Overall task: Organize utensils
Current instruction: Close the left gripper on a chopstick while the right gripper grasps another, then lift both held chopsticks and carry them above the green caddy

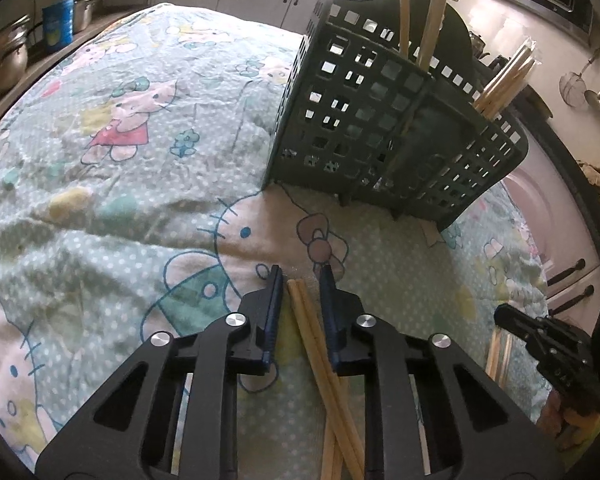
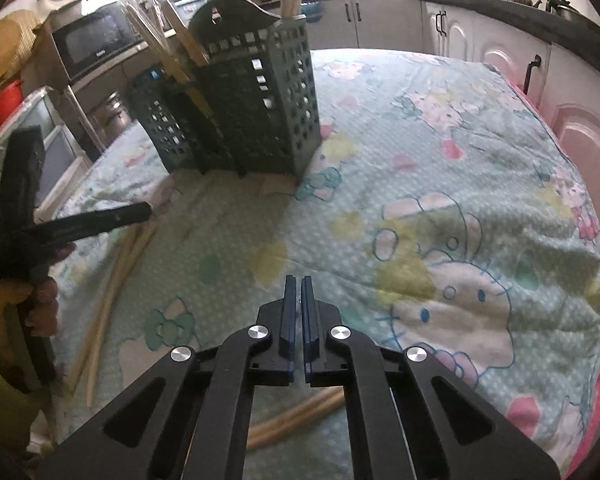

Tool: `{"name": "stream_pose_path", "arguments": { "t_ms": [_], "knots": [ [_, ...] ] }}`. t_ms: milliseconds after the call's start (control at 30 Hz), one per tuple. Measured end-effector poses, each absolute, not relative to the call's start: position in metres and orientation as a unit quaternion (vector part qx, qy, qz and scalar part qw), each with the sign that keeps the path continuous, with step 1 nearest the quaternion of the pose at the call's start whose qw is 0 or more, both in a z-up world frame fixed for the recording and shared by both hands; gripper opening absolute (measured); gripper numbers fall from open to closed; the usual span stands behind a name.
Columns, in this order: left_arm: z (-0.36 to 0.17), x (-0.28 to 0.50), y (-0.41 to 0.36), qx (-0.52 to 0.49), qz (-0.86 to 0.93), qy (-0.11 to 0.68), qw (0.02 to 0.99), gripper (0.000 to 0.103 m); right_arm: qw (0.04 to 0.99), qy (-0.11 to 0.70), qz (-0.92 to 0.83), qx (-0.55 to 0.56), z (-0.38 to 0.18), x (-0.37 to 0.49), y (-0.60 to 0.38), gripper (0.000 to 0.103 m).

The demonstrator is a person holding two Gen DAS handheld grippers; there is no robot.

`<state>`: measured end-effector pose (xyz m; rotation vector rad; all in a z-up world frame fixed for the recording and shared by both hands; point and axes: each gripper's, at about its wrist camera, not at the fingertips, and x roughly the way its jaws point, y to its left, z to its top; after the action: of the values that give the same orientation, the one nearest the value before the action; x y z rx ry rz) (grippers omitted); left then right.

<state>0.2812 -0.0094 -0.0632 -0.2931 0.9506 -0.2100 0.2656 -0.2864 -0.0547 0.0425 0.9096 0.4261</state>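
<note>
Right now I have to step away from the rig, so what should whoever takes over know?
Left claw: open, straddling a loose pair of chopsticks on the tablecloth; pads not visibly pressing.
Right claw: shut, empty; a second pair lies on the cloth beneath it.
Green holder: upright, farther back, with stored chopsticks standing inside.
Done: those are stored.
Left: grip both loose pairs and drop them into the holder.

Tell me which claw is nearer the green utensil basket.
Left. The left claw sits just short of the green basket, straddling chopsticks; the right claw hangs farther back over the cloth.
</note>
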Motion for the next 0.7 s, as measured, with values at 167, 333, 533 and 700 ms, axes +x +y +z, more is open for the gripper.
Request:
{"name": "stream_pose_path", "arguments": {
  "t_ms": [167, 333, 533, 700],
  "knots": [
    [-0.057, 0.279, -0.004, -0.147, -0.103, 0.449, 0.875, 0.004, 0.883, 0.415, 0.217, 0.022, -0.036, 0.266, -0.277, 0.002],
    [-0.046, 0.273, 0.004, -0.153, -0.106, 0.437, 0.88, 0.004, 0.889, 0.398, 0.226, 0.018, -0.021, 0.265, -0.267, 0.002],
    [-0.024, 0.263, 0.012, -0.161, -0.112, 0.412, 0.89, 0.003, 0.896, 0.375, 0.236, 0.008, 0.0, 0.263, -0.254, 0.002],
    [-0.001, 0.257, 0.015, -0.155, -0.118, 0.389, 0.901, 0.003, 0.903, 0.353, 0.243, 0.001, 0.022, 0.261, -0.245, 0.001]
  ]
}}
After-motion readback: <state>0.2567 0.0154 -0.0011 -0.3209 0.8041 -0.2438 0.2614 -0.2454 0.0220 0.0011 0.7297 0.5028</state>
